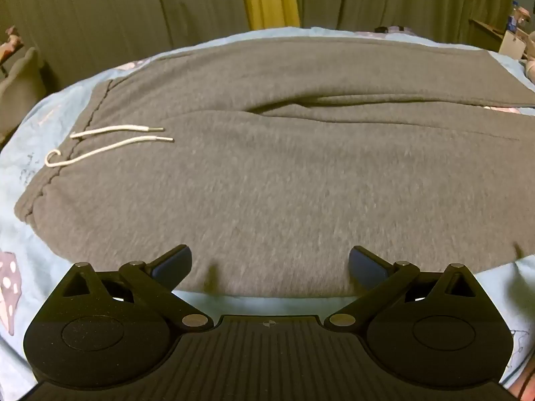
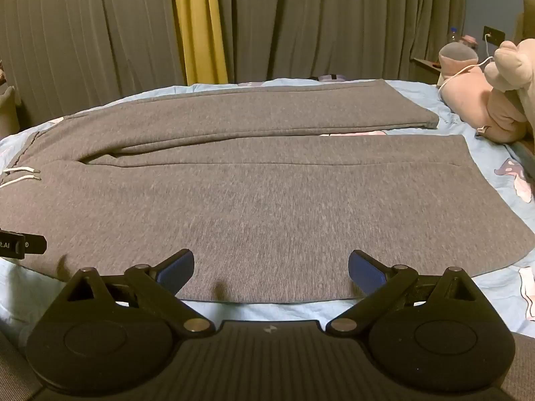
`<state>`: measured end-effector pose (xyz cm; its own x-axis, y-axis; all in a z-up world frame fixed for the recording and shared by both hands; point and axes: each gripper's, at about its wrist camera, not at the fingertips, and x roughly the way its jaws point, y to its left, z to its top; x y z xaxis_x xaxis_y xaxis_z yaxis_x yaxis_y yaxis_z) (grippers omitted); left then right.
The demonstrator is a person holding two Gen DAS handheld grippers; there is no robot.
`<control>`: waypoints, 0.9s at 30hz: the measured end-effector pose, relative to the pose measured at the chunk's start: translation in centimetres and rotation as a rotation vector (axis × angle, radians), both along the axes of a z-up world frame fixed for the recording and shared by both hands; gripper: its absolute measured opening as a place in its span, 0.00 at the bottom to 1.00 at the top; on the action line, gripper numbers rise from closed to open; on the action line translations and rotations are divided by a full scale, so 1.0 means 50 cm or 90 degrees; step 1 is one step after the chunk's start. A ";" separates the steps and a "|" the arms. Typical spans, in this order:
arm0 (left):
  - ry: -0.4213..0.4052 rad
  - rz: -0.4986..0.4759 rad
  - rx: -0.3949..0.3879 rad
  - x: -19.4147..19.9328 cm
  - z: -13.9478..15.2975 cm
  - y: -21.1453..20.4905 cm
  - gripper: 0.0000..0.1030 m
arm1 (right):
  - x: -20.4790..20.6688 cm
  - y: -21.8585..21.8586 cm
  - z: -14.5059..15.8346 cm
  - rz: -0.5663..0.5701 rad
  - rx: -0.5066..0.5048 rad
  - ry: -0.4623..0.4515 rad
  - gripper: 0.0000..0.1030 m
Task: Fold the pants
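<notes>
Grey sweatpants (image 1: 284, 173) lie flat on the bed, waistband to the left with white drawstrings (image 1: 110, 140), both legs running to the right, a narrow gap between them. My left gripper (image 1: 270, 262) is open and empty, hovering at the near edge of the pants by the hip. In the right wrist view the pants (image 2: 267, 200) show both leg ends at the right. My right gripper (image 2: 271, 267) is open and empty at the near edge of the near leg. Part of the left gripper's body (image 2: 20, 244) shows at the left edge of that view.
The bed has a light blue patterned sheet (image 2: 501, 287). Pink plush toys (image 2: 495, 93) lie at the right end of the bed, with a white cable over them. Grey and yellow curtains (image 2: 200, 23) hang behind the bed. A nightstand (image 2: 431, 65) stands at the far right.
</notes>
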<state>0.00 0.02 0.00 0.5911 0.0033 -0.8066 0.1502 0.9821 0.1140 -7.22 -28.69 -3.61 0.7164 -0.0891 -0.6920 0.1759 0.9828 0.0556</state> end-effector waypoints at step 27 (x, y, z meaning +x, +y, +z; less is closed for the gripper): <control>0.004 0.000 0.002 0.000 -0.008 0.000 1.00 | 0.005 -0.005 -0.003 0.000 0.000 0.000 0.96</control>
